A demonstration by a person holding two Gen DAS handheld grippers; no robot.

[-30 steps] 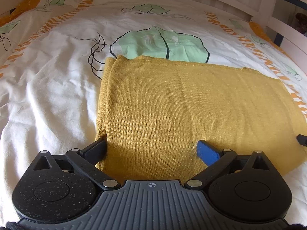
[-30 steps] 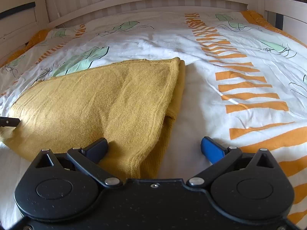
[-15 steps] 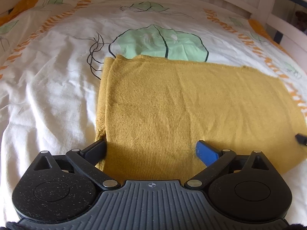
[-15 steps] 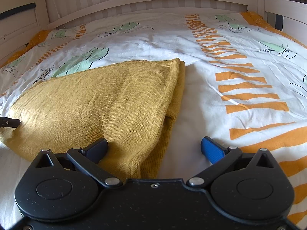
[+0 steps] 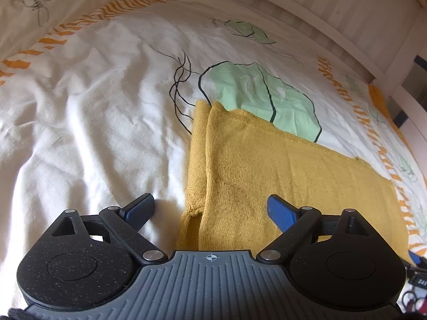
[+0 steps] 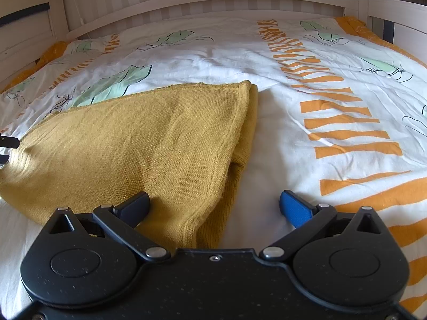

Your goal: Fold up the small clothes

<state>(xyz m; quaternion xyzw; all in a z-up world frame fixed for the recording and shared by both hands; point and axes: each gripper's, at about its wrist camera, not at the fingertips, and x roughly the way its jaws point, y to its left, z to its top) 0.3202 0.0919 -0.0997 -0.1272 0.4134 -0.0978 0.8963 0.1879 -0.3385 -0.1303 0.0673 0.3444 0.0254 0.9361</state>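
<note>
My left gripper [image 5: 210, 208] is spread wide and holds nothing. A moment ago both its fingers sat over the yellow cloth. Now it has slid to the left. Its left finger [image 5: 138, 209] is over the bare white bed cover [image 5: 80, 133], and its right finger [image 5: 280, 209] is over the yellow knit cloth [image 5: 267, 173]. So the left side edge of the cloth now runs between my two fingers. I cannot tell if the fingers touch the cloth or just hang above it.

The cloth lies flat near the front edge of the bed, about in the middle from side to side. It is already folded, since I can see two layers at each side edge. A green leaf print [image 5: 256, 93] on the cover peeks out just behind it, toward the white bed rail [image 5: 320, 13].

My right gripper [image 6: 214, 205] is spread wide too, with nothing in it. It has not moved. Its left finger [image 6: 136, 205] is over the cloth [image 6: 133, 138], and its right finger [image 6: 293, 206] is over the white cover [image 6: 280, 146], near the orange stripes [image 6: 347, 122]. The right side edge runs between them.

I think this means both grippers are now lined up, one on each near corner. I judge the next fold is ready to start. The squeeze should catch both layers, or the under layer may stay behind.
</note>
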